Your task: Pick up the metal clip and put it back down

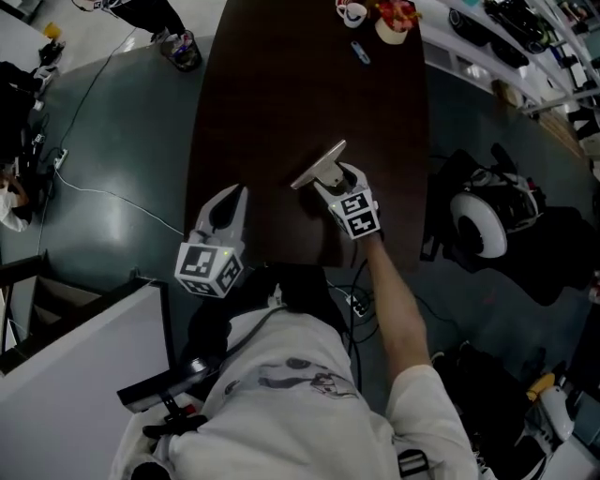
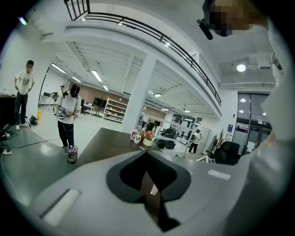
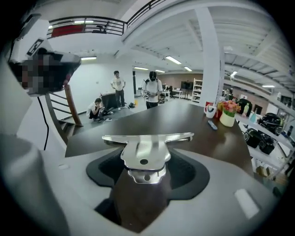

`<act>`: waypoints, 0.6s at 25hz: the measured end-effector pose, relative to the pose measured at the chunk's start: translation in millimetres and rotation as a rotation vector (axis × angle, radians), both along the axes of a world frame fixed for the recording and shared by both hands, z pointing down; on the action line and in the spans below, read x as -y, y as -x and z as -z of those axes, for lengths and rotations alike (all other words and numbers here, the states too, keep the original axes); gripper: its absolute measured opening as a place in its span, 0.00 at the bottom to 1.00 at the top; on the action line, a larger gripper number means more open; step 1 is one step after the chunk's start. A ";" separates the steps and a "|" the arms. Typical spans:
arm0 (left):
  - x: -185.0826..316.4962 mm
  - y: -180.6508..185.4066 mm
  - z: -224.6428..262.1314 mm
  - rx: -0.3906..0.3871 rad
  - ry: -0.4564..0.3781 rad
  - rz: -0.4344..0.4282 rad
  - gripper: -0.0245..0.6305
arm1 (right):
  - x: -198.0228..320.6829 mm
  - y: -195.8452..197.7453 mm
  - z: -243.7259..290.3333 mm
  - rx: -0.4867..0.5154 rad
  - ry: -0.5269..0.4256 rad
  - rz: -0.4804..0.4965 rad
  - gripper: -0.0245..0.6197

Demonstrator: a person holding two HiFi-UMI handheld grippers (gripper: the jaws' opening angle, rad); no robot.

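Metal clip (image 3: pixel 144 154) is in your right claw (image 1: pixel 335 180), over the near half of the counter (image 1: pixel 281 103) and towards its right edge. The claw stands wide apart, its pads pressing the two sides of the clip's stacked handles. Your left claw (image 2: pixel 146 156) hangs over the counter's near left edge, its tips together and nothing in it.

Nothing lies on the counter under or around the clip. At the counter's far end stand a mug (image 1: pixel 352 12) and a flower pot (image 1: pixel 394 23), with a blue pen (image 1: pixel 361 53) just nearer than them. On the floor off the counter's far left corner is a waste bin (image 1: pixel 183 52). A black chair (image 1: pixel 487 225) carrying a round white thing sits just off the right edge. Two people (image 3: pixel 152 87) stand beyond the far end.

The clip's long bar runs crosswise to your claw. From the head view it slants from lower left to upper right and is tilted. The handles point back between the pads, each with a small hole.

Most of the lower handle is covered by the upper one, and the clip's mouth is behind the bar. You cannot tell whether the bar touches the counter. Your own body hides the counter's near end.
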State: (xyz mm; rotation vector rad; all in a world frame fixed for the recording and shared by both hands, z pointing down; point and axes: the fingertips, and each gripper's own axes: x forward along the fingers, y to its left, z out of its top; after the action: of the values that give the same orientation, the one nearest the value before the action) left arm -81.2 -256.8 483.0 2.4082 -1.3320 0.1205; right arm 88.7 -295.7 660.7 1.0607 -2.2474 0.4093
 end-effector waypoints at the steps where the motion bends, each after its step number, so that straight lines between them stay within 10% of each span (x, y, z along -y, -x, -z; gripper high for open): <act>1: 0.7 0.9 0.0 0.004 0.005 0.005 0.03 | 2.4 1.6 -8.8 -0.007 0.018 0.016 0.49; 15: -10.6 5.2 -20.0 0.051 0.106 0.037 0.03 | 12.2 19.8 -79.3 -0.091 0.171 0.260 0.49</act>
State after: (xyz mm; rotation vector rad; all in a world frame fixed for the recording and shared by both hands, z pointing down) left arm -86.3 -246.2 503.1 2.3054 -1.3566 0.2386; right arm 68.8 -307.9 739.9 0.6760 -2.1882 0.4242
